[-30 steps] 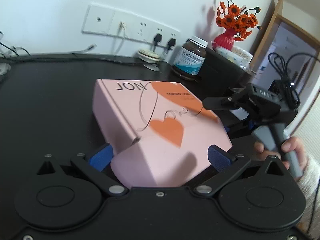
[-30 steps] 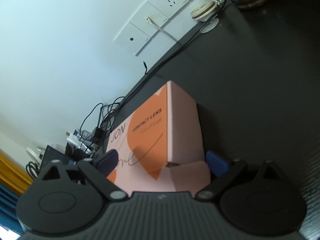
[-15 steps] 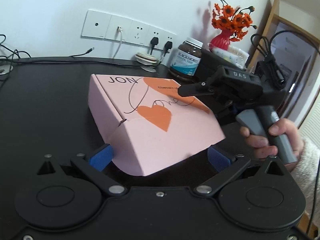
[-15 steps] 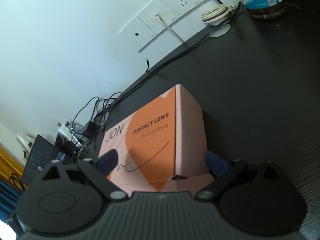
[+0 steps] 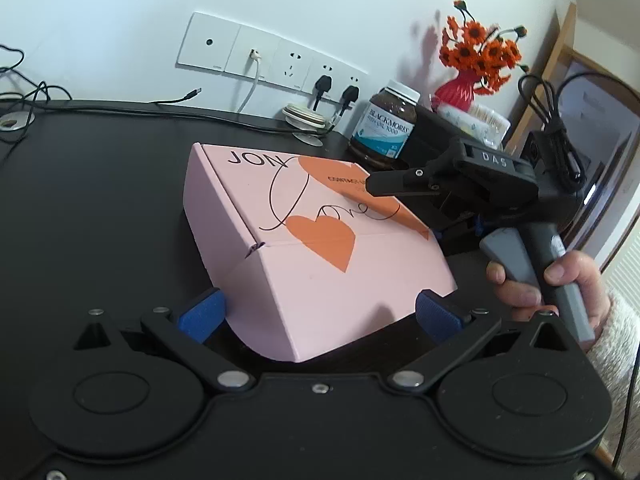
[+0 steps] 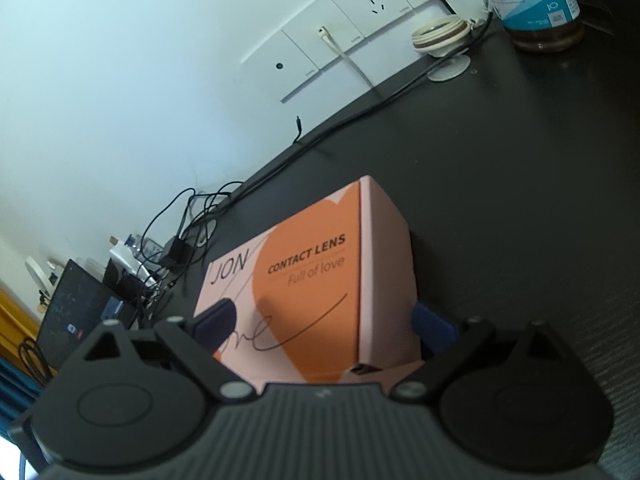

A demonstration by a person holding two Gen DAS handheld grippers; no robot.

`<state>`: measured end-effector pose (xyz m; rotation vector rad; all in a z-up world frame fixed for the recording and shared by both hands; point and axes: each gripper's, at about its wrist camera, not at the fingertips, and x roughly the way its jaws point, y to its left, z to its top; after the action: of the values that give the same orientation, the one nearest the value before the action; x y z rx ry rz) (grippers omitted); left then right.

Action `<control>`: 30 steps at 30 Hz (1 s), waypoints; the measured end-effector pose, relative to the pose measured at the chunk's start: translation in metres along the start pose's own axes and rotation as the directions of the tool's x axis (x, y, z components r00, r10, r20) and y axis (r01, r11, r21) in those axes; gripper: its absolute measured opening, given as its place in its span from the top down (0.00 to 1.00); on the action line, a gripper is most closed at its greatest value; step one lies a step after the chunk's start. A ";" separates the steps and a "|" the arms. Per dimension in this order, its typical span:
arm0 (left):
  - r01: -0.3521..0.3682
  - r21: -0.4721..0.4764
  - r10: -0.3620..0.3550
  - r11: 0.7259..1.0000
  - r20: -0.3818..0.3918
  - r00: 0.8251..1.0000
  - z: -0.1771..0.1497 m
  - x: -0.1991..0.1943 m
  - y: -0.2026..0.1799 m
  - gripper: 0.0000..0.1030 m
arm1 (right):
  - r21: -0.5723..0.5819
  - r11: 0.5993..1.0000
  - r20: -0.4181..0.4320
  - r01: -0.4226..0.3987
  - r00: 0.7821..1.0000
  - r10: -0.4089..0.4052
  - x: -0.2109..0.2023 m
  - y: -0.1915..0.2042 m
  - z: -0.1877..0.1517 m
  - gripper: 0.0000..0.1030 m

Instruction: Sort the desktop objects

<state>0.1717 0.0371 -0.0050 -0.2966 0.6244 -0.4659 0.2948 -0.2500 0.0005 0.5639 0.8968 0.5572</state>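
While we steady it from two ends:
Counter [image 5: 100, 208]: bears the tilted pink box [image 5: 320, 256], mid-near.
Left tool [image 5: 320, 312]: wide open, straddling its near corner.
Right tool [image 6: 324, 332]: clamps its far-right edge, we judge.

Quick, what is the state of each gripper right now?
Left gripper: open, its pads either side of the pink box, apparently not clamping.
Right gripper: shut on the pink box, one finger over its top.
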 end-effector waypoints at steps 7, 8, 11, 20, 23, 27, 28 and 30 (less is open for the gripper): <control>0.016 -0.059 -0.016 0.998 -0.002 1.000 0.010 0.002 0.011 0.00 | 0.008 1.000 -0.019 -0.010 1.000 0.010 0.004 -0.004 0.004 0.07; 0.010 -0.045 -0.010 0.999 -0.003 1.000 0.009 0.002 0.009 0.00 | 0.021 1.000 -0.025 -0.010 1.000 0.011 0.006 -0.006 0.005 0.07; -0.016 -0.010 0.016 1.000 0.003 1.000 0.005 0.004 0.000 0.00 | 0.017 1.000 -0.025 0.001 1.000 0.000 0.010 -0.005 0.003 0.07; 0.000 -0.024 0.000 1.000 0.000 1.000 -0.001 -0.002 -0.006 0.01 | 0.029 0.999 0.009 0.022 1.000 -0.023 0.008 -0.002 -0.004 0.07; -0.011 0.004 0.011 1.000 -0.012 1.000 -0.003 -0.003 -0.012 0.01 | 0.009 0.999 0.018 0.048 0.999 -0.048 0.010 0.003 -0.007 0.06; -0.007 0.033 0.008 0.999 -0.017 1.000 -0.003 -0.005 -0.011 0.01 | -0.007 0.997 0.027 0.071 0.997 -0.071 0.012 0.007 -0.009 0.07; -0.008 0.029 0.008 1.000 -0.014 1.000 -0.003 -0.005 -0.009 0.01 | -0.010 0.997 0.028 0.074 0.997 -0.073 0.012 0.008 -0.010 0.07; -0.008 0.021 0.008 1.000 -0.007 1.000 -0.004 -0.005 -0.004 0.01 | -0.008 0.998 0.028 0.070 0.997 -0.069 0.012 0.007 -0.010 0.07</control>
<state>0.1642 0.0355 -0.0034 -0.2724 0.6274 -0.4657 0.2907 -0.2348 -0.0064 0.5291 0.8843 0.4892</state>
